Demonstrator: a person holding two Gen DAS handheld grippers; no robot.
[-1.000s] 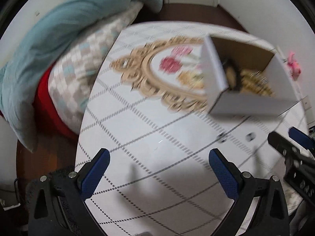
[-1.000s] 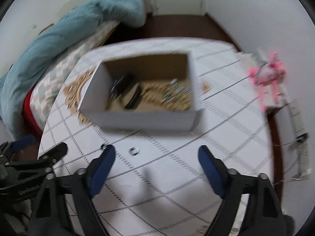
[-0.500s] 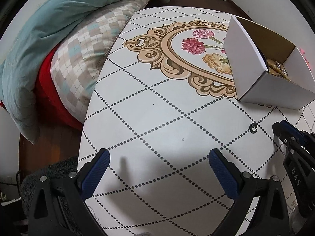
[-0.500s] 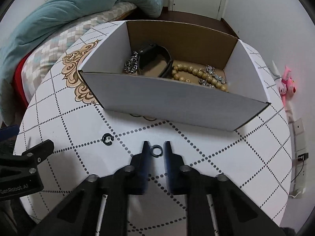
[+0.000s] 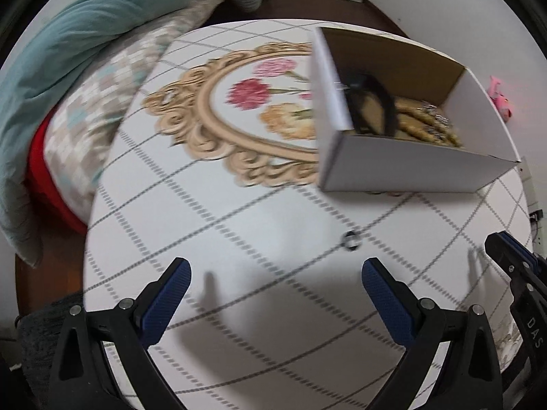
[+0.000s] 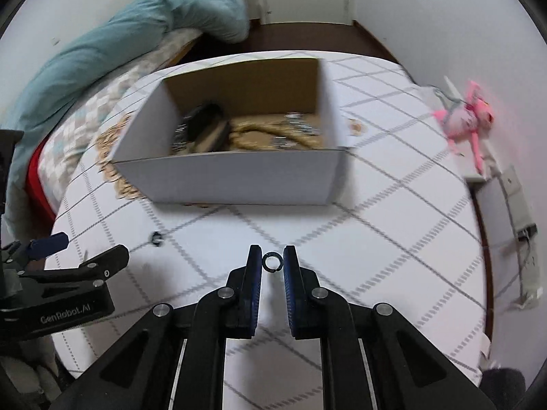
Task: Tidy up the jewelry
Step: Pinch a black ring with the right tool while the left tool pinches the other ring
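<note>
My right gripper (image 6: 272,261) is shut on a small dark ring (image 6: 272,261), held between its blue pads above the table in front of the white cardboard box (image 6: 232,181). The box holds a black band (image 6: 205,126), a beaded bracelet (image 6: 273,136) and silvery pieces. A second small ring (image 6: 156,238) lies on the table to the left; in the left wrist view it (image 5: 351,240) lies just ahead of my right finger. My left gripper (image 5: 273,290) is open and empty, low over the table. The box (image 5: 403,171) stands ahead to its right.
The round white table (image 5: 239,225) has a dotted grid and a gold floral print (image 5: 218,130). A bed with a teal blanket (image 5: 68,61) and a checked pillow lies to the left. A pink toy (image 6: 468,119) lies on a white unit to the right.
My right gripper has lifted the ring off the table and pulled back from the box. My left gripper has swung right, towards the box and the second ring.
</note>
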